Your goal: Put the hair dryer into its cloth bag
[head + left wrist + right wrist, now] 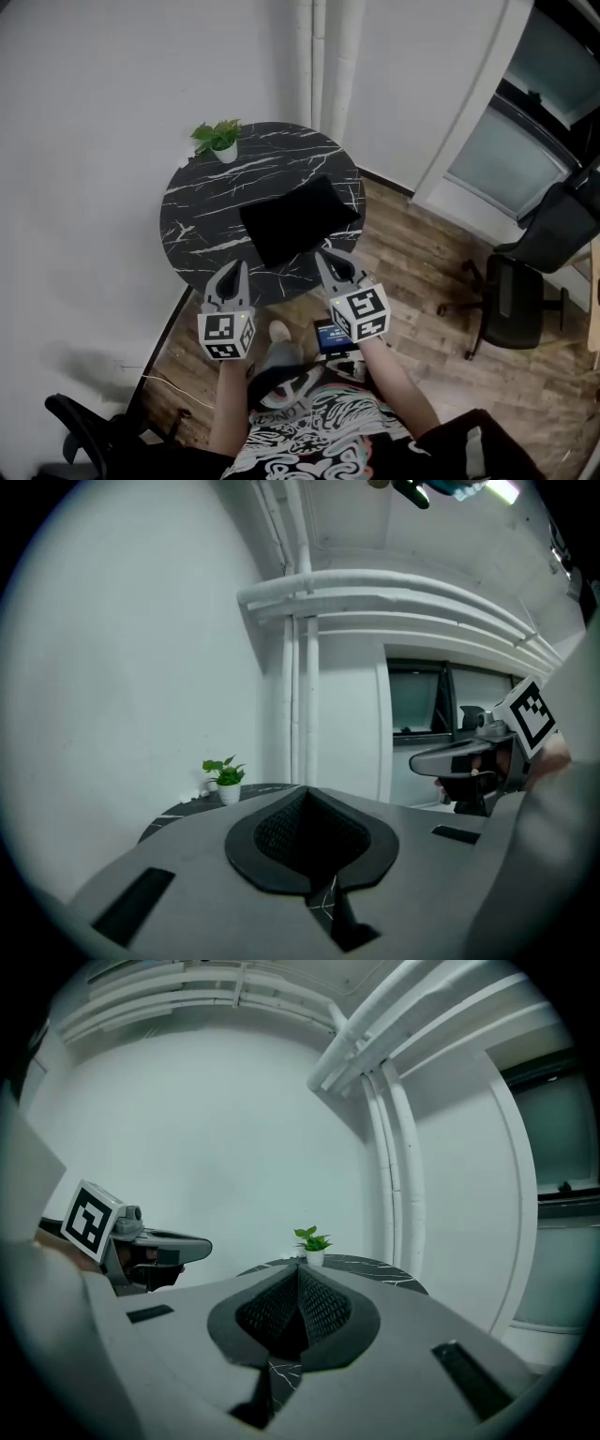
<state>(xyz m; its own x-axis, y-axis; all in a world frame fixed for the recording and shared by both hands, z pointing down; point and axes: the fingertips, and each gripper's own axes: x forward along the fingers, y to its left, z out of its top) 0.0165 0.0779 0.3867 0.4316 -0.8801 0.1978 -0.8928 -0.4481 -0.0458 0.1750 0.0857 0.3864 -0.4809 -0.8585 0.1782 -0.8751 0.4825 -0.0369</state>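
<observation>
Two grippers, both clenched with nothing between the pads. From the head view: left gripper point(234, 269) and right gripper point(325, 255) side by side over the near edge of a round black marble table point(202, 202). The black cloth bag point(298, 217) lies flat near the table's middle, just beyond the right gripper's tips; no view tells whether the hair dryer is inside it. A small potted plant point(218, 139) stands at the far rim. Only this view gives the bag, the wood floor point(422, 272) and an office chair point(525, 281) off to the right. The left gripper view has its own tips point(303, 791) meeting, plant point(225, 778) beyond on a sliver of tabletop point(183, 810), the right gripper point(459, 758) alongside, and a dark window point(417, 700); bag hidden behind the jaws. The right gripper view has its tips point(298, 1267) together, plant point(312, 1243), table rim point(380, 1269), left gripper point(155, 1241), wall pipes point(389, 1147).
</observation>
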